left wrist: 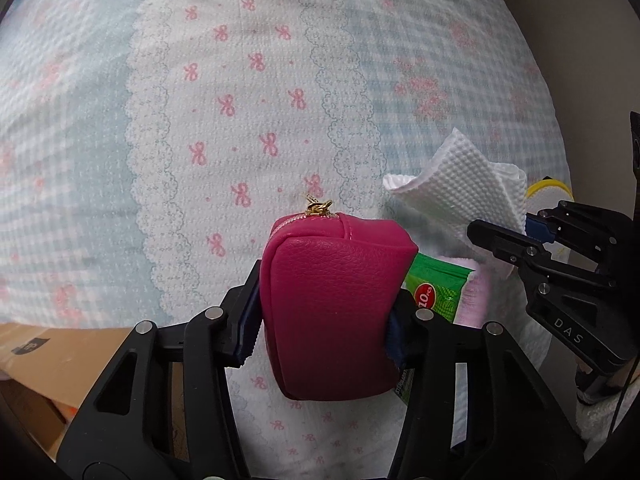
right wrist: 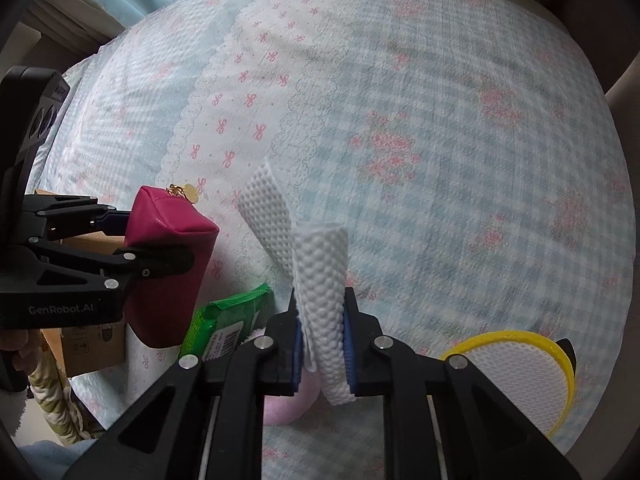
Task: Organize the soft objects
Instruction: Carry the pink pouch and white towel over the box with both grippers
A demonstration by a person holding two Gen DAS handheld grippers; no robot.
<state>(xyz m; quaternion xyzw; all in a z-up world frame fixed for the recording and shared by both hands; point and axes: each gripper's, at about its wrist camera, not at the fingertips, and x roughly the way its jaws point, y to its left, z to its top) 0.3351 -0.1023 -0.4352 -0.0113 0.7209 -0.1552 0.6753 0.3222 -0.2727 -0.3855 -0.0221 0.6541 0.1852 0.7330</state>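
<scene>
My left gripper [left wrist: 326,312] is shut on a magenta leather zip pouch [left wrist: 332,304] and holds it above the bedspread; it also shows in the right wrist view [right wrist: 168,268]. My right gripper [right wrist: 320,344] is shut on a folded white dimpled cloth [right wrist: 320,280], which sticks up between the pads; the cloth also shows in the left wrist view [left wrist: 460,184], to the right of the pouch. A green wet-wipes pack [right wrist: 224,320] and a pink soft item [right wrist: 280,396] lie on the bed below and between the two grippers.
A blue gingham bedspread [right wrist: 400,120] with pink bows fills both views. A yellow-rimmed white mesh disc [right wrist: 524,376] lies at the lower right. A cardboard box [left wrist: 60,364] stands off the bed's left edge. A beige wall [right wrist: 624,60] borders the right.
</scene>
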